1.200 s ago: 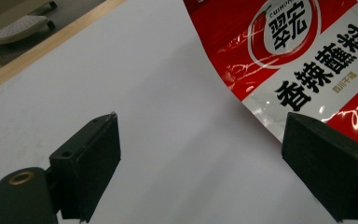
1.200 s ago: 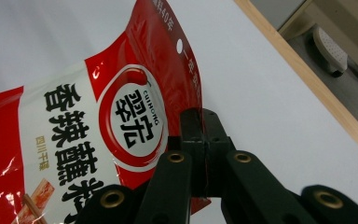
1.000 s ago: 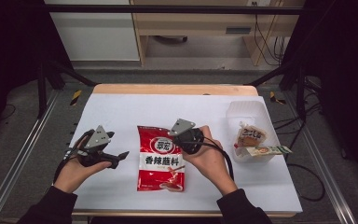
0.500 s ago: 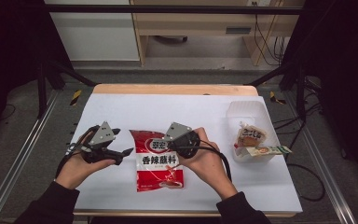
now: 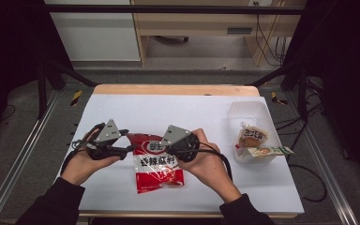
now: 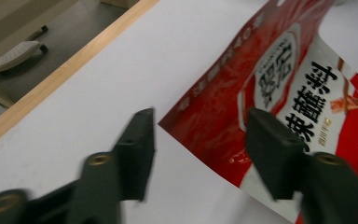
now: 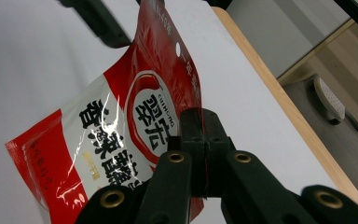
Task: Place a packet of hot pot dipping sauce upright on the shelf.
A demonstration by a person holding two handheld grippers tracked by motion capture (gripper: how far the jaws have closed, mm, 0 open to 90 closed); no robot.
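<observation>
A red and white seasoning packet (image 5: 157, 161) with black characters lies in the middle of the white table, its top end raised. My right gripper (image 5: 167, 148) is shut on the packet's (image 7: 121, 130) upper right edge, and its jaws (image 7: 200, 119) pinch the foil flat. My left gripper (image 5: 128, 149) reaches in from the left. Its jaws have just been closing and stand apart on either side of the packet's (image 6: 279, 93) upper left corner, one pad over the foil and one beside it. The left gripper (image 6: 200, 128) is open, with neither pad pressing.
A clear plastic tub (image 5: 246, 112) stands at the right of the table, holding a snack bag (image 5: 252, 138) and a flat pale packet (image 5: 268, 151) that pokes over its rim. The wooden far edge (image 5: 173, 89) borders the white surface (image 5: 168, 112).
The left gripper has moved right to the packet's corner and its jaws have narrowed. The right gripper has shifted left and slightly up, lifting the packet's top end.
</observation>
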